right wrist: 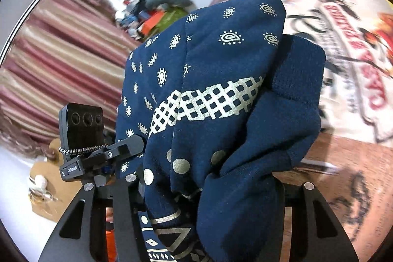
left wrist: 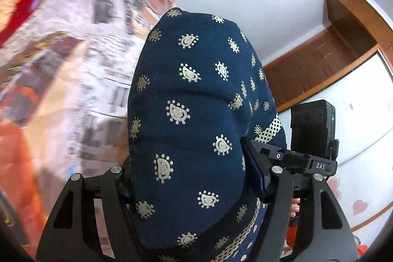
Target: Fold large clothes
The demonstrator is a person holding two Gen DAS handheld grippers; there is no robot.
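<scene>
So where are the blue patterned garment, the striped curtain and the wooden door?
blue patterned garment (left wrist: 186,114), left wrist view, on its paisley-printed bulge.
striped curtain (right wrist: 61,46), right wrist view, on its red and cream folds.
wooden door (left wrist: 319,65), left wrist view, on the brown panel.

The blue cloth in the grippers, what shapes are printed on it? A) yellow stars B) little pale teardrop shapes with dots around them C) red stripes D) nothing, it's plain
B: the navy blue garment is covered in small pale paisley teardrops ringed with dots, bunched between the fingers of the left gripper.
</scene>
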